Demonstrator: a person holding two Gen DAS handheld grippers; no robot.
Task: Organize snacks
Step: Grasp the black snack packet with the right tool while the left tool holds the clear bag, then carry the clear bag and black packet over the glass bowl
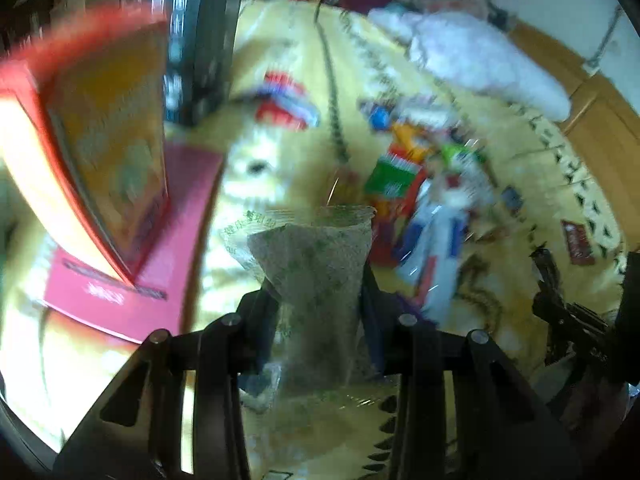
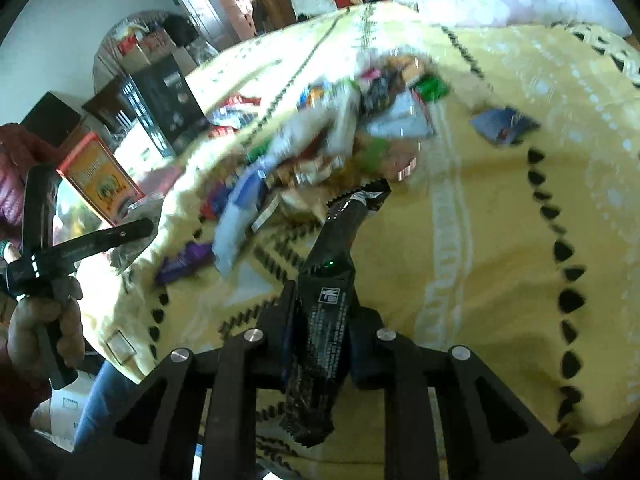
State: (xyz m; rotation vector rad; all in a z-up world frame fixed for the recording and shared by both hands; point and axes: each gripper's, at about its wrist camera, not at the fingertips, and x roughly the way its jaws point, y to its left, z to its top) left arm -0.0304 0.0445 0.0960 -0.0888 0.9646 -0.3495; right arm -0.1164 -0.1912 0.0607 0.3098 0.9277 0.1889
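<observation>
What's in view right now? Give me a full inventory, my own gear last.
clear grey-green packet: one, pinched in left tongs
black wrapper bar: one, pinched in right tongs
snack pile: many, mixed colours, mid-blanket
blue packet: one, alone right of pile
purple packet: one, near blanket's left edge
red-orange box: one, standing on a magenta box
black carton: one, behind them
blanket: one, yellow, under everything
pillow: one, white, far end
left tongs: black, shut
right tongs: black, shut
hand: one, gripping left tool
</observation>
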